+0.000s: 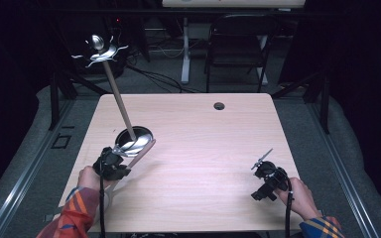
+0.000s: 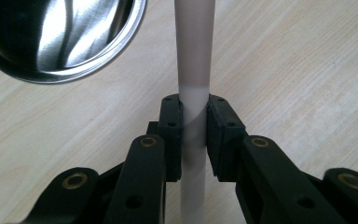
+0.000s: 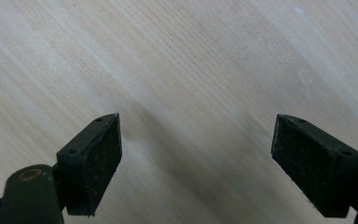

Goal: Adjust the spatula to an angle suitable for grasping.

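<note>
High view | left gripper [image 2: 194, 135] jaws clamp rod [image 2: 194, 56] | right gripper [image 3: 196, 163] jaws apart over bare table [image 1: 203, 148]

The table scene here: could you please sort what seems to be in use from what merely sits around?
In use:
- left gripper, shut on the pale handle
- steel bowl beside that handle

Idle or background:
- right gripper, open over bare wooden table
- folding chair behind the table
- table's cable hole
</note>
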Demonstrator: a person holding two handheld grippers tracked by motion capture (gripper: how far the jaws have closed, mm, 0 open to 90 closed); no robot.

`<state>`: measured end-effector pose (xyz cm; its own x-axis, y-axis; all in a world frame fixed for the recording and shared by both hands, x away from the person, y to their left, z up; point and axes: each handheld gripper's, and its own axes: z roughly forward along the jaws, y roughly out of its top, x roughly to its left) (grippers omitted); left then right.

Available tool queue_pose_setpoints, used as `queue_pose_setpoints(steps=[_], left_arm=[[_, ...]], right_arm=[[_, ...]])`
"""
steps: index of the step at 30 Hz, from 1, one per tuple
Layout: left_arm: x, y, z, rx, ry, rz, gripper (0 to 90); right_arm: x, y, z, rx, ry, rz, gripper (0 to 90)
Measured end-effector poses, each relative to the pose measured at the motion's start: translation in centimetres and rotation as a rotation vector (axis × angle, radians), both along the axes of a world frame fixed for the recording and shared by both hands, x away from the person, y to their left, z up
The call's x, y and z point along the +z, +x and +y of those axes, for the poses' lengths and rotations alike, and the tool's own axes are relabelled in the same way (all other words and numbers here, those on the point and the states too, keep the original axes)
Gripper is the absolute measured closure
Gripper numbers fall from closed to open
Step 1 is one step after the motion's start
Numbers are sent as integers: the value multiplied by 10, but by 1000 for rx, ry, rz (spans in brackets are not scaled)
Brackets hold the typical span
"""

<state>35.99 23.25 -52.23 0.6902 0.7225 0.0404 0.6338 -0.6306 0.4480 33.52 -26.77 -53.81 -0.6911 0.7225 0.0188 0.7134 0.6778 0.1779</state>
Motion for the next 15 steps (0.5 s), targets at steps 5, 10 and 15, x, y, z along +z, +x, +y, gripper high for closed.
queue_pose_setpoints(steps=[5, 10, 15], left_arm=[[2, -1, 0, 6, 5, -12, 773], [5, -3, 0, 7, 10, -24, 774], [7, -5, -1, 5, 15, -40, 774]], right_arm=[[0, -1, 0, -16, 24, -16, 158], [0, -1, 0, -19, 28, -17, 158], [-1, 0, 0, -24, 33, -17, 158]])
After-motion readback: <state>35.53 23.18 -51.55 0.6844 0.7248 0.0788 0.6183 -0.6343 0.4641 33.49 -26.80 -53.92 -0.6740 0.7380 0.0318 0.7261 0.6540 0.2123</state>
